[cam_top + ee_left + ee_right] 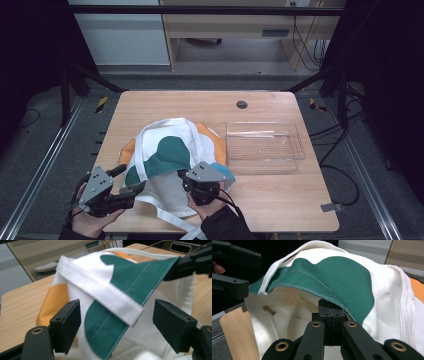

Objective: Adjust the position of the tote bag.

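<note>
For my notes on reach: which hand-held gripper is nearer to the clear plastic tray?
Right. The right hand-held gripper sits at the tote bag's opening, left of the clear tray; the left hand-held gripper is farther left.

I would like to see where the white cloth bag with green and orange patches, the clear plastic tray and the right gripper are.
white cloth bag with green and orange patches (172, 152): high view, green patch.
clear plastic tray (263, 159): high view, near rim.
right gripper (332, 312): right gripper view, between fingertips.
</note>
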